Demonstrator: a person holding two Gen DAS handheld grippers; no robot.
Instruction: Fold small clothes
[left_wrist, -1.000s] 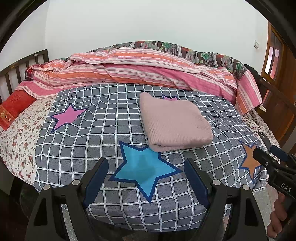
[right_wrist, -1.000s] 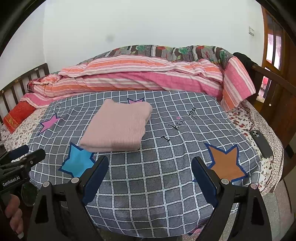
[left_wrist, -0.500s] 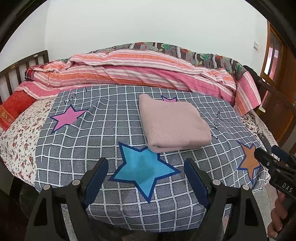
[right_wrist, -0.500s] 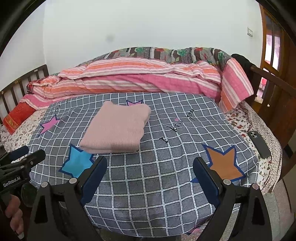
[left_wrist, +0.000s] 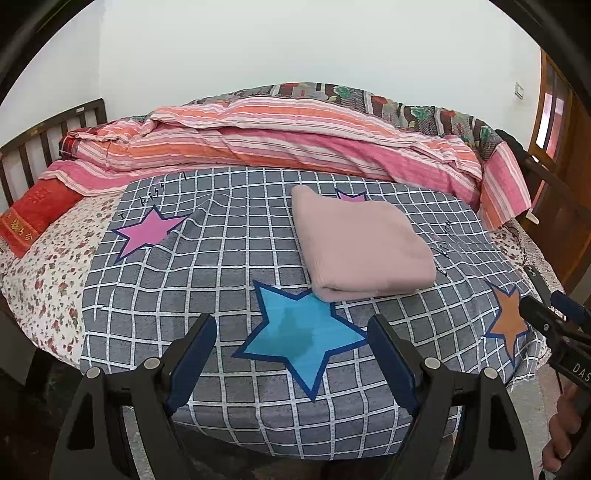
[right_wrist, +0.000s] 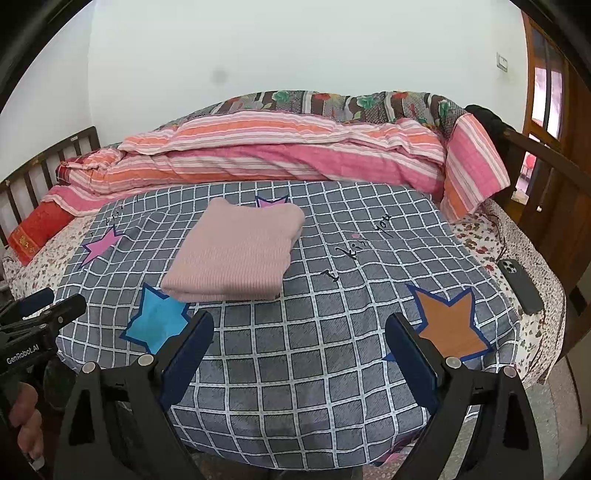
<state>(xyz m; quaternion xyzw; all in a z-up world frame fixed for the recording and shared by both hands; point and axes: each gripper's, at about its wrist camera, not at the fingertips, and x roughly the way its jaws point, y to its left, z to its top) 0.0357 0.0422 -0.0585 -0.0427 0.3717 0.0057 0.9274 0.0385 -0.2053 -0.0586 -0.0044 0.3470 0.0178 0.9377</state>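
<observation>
A pink knitted garment lies folded into a neat rectangle on the grey checked cover of the bed. It also shows in the right wrist view, left of centre. My left gripper is open and empty, held back near the bed's front edge over a blue star print. My right gripper is open and empty too, near the front edge, right of the garment. Neither gripper touches the garment.
A rolled pink and orange striped quilt lies across the back of the bed. A red cushion sits at the far left by the wooden headboard. A dark phone lies on the floral sheet at the right edge. A wooden door stands at the right.
Both grippers have drawn back and risen slightly, so the bed sits a little lower in view. The garment has not moved. Both grippers stay open.
</observation>
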